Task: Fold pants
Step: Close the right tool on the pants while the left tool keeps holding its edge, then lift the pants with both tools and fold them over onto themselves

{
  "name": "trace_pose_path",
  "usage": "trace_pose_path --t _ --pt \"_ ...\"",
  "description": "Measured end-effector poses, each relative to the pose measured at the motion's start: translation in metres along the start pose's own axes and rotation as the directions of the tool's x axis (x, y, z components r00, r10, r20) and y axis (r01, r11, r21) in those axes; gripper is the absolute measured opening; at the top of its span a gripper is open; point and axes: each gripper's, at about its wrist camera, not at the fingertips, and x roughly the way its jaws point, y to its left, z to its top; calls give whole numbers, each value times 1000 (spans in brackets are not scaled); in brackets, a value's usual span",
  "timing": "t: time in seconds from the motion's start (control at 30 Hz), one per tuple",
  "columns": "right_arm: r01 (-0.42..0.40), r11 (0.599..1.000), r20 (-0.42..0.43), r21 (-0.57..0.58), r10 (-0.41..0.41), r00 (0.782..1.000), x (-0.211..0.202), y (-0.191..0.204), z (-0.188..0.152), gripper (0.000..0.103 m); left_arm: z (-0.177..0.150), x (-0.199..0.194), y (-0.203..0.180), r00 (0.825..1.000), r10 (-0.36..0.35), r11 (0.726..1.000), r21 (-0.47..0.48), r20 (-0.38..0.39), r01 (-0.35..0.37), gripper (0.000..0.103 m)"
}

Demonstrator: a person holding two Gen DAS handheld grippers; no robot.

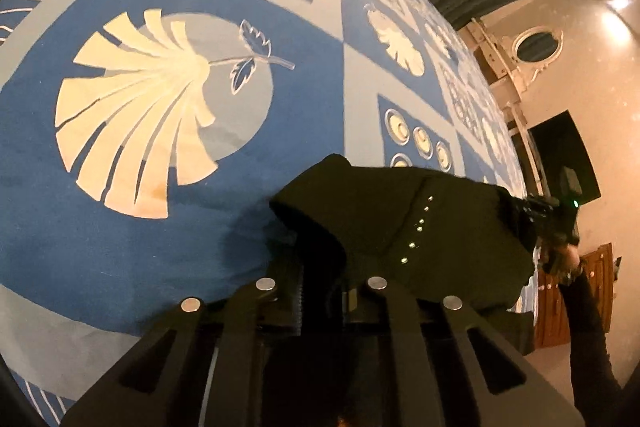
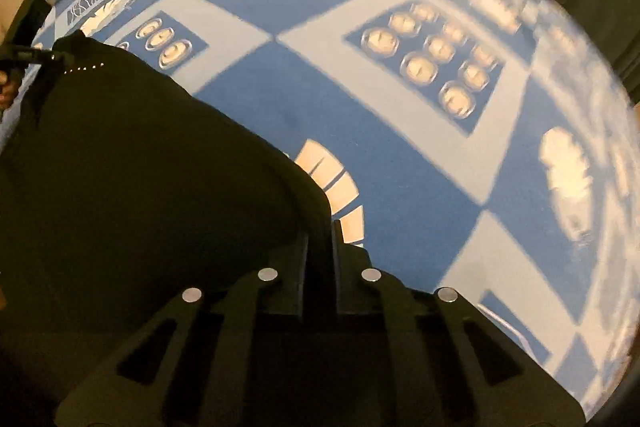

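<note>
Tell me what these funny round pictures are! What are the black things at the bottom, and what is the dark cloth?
Nobody built a robot here. A person holds one pair of black tongs in each hand, and each pair carries a tiny camera that bends the picture round.

One picture looks along the left tongs. The other looks along the right tongs. The black bars at the bottom are the tongs' own arms.

The dark cloth is a pair of dark green pants with a row of small shiny studs. Both tongs are pinched shut on it, holding it up between them.

Underneath lies a blue and pale grey carpet with cream leaf shapes.
</note>
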Motion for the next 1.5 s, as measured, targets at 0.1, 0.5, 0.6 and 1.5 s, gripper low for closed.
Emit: trace_pose_path --t 0.1,0.5,0.6,1.5 --pt "97 995 141 26 -99 985 -48 12 -8 9 -2 -16 -8 997 -58 998 2 59 58 12" --pt "272 954 423 129 -301 855 -175 134 -165 9 -90 -107 -59 971 -184 975 153 151 161 13" --pt "254 952 397 168 -301 867 -171 163 -202 9 -133 -111 -54 977 -177 976 149 118 159 13" --pt "-550 365 521 751 183 834 -127 147 -325 77 -274 -132 -12 921 -229 871 -357 315 338 76"
